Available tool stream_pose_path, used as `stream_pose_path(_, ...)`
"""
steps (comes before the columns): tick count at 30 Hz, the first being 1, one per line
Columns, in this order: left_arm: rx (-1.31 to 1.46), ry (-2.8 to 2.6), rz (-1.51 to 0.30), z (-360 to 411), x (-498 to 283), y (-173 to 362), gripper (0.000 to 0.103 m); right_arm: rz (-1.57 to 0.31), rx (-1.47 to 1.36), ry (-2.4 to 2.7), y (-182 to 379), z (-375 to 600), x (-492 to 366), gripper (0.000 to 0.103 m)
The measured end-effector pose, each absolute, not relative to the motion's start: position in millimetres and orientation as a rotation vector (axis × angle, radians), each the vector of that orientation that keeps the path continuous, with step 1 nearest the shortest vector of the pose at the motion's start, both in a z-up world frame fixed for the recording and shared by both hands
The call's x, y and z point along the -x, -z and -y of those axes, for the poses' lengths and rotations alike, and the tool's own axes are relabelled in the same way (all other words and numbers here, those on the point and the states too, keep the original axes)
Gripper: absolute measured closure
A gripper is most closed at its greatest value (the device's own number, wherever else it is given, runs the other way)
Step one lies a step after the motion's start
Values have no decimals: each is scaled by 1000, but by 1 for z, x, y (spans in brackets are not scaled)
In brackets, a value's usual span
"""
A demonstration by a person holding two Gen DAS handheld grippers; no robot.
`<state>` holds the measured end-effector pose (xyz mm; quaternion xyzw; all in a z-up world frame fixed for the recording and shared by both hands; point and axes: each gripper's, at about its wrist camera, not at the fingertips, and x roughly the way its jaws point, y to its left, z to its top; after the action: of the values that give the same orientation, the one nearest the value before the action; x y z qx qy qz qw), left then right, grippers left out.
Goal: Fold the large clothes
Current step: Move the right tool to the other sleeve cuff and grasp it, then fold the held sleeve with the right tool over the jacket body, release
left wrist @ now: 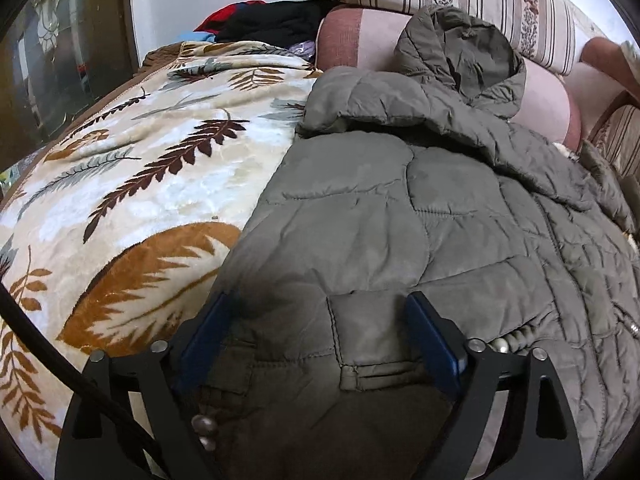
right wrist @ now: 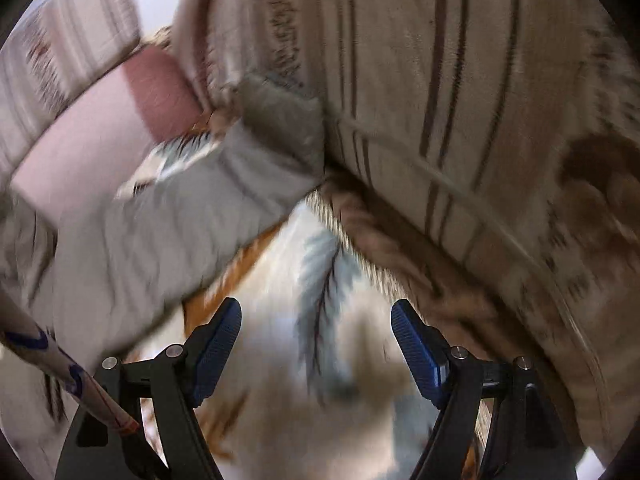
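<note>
Over the leaf-patterned blanket (left wrist: 132,184), as the left wrist camera is showing it, the quilted olive jacket (left wrist: 420,220) is lying spread out, its long axis running from the hem beneath the camera up to the hood (left wrist: 460,56), which is resting against the pink bolster (left wrist: 360,36) at the sofa back. The left gripper (left wrist: 316,344) is hanging right above the jacket's hem end, fingers spread wide, the blue pads (left wrist: 430,344) straddling a flat patch of fabric beside a pocket flap and pinching nothing that I can see. Past the jacket's far edge, the right wrist view is heavily blurred; the right gripper (right wrist: 316,344) is also standing spread, empty, with only blanket between its pads (right wrist: 416,348). From it the jacket's grey sleeve (right wrist: 168,216) is lying up and to the left, reaching toward the striped cushion (right wrist: 460,100), clear of the fingers. Judging from this, the left hand is much the nearer to the jacket, and the right one needs to travel leftward to meet the sleeve before any fold can be made.
</note>
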<state>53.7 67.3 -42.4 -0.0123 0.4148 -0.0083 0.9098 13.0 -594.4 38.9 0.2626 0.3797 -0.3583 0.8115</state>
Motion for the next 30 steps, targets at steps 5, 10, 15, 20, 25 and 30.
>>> stream_pose_path(5, 7, 9, -868, -64, -57, 47, 8, -816, -557, 766, -29, 631, -48, 22)
stream_pose_path(10, -9, -4, -877, -61, -60, 50, 6, -811, -580, 770, -15, 663, -79, 25)
stream_pose_path(15, -22, -18, -885, -58, -63, 51, 4, -803, -627, 751, -4, 678, -108, 47)
stream_pose_path(20, -13, -14, -887, -60, -64, 52, 3, -773, -623, 719, -30, 679, -106, 87)
stream_pose_path(25, 1, -3, -885, -61, -63, 51, 3, -690, -553, 729, -101, 655, -77, 91)
stream_pose_path(30, 22, 15, -885, -63, -63, 51, 3, -601, -477, 665, -181, 604, -59, 92)
